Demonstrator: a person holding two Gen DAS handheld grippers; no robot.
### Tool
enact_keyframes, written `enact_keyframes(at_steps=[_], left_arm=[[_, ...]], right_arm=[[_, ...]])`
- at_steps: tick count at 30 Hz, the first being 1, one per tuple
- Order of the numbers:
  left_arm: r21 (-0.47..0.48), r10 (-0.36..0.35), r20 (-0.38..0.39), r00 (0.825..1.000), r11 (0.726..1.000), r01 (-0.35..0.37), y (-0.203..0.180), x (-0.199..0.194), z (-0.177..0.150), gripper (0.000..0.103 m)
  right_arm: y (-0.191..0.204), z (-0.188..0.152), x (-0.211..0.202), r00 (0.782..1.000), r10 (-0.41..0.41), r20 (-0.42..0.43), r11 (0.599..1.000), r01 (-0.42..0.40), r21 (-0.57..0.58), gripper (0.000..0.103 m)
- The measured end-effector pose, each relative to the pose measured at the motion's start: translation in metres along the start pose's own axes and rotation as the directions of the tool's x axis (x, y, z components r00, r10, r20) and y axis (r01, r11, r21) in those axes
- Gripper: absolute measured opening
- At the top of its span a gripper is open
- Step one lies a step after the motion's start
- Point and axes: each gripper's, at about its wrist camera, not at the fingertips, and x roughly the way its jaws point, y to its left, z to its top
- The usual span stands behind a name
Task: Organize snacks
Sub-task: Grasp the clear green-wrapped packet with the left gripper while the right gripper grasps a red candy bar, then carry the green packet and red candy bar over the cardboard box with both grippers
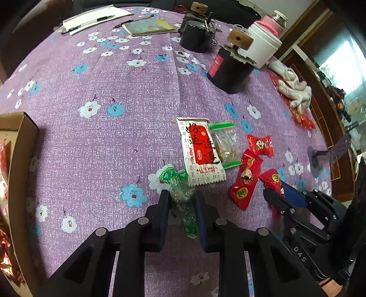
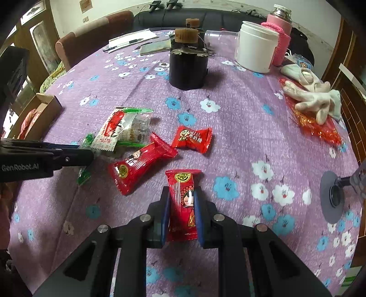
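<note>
Purple flowered tablecloth point(image 2: 240, 137), dark sofa point(image 2: 217, 18), white wall point(image 2: 68, 13)

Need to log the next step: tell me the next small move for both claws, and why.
Probably lift both claws straight up. The left claw has its fingers on either side of the green candy, and the right claw likewise brackets a red snack packet; both pieces look low against the purple tablecloth. The cardboard box at the left already holds snacks, so carrying comes after.

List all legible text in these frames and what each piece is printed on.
"GenRobot.AI": side of the left gripper.
"DAS": body of the right gripper.
White-and-red snack packet: Chinese characters and a small Latin line, too blurred to read.
Red candy wrappers: print too small to read.
</note>
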Motion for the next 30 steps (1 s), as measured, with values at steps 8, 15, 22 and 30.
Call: enact_keyframes(at_steps=[8,15,22,30], left_arm=[[0.060,0.036,0.017,0.999,0.997,-0.037,-0.007,-0.007,-0.017,0.022],[0.092,0.040,0.028,0.999,0.995,-0.042,-0.007,-0.015,-0.044,0.022],[0.131,0.035,0.054,0.998,0.991,-0.042,-0.004,-0.027,-0.080,0.022],[0.207,0.037,0.099,0.994,0.977,-0.057,-0.004,-0.042,-0.127,0.022]], right_arm=[[0.004,-0.020,-0.010,1.000,0.019,0.015,0.999,-0.019,0.027,0.018],[0.010,-0.044,-0.024,0.999,0.027,0.032,0.998,-0.029,0.058,0.018],[0.029,-0.075,-0.040,0.998,0.048,0.046,0.996,-0.051,0.067,0.018],[0.055,-0.102,-0.054,0.996,0.058,0.063,0.996,-0.062,0.065,0.018]])
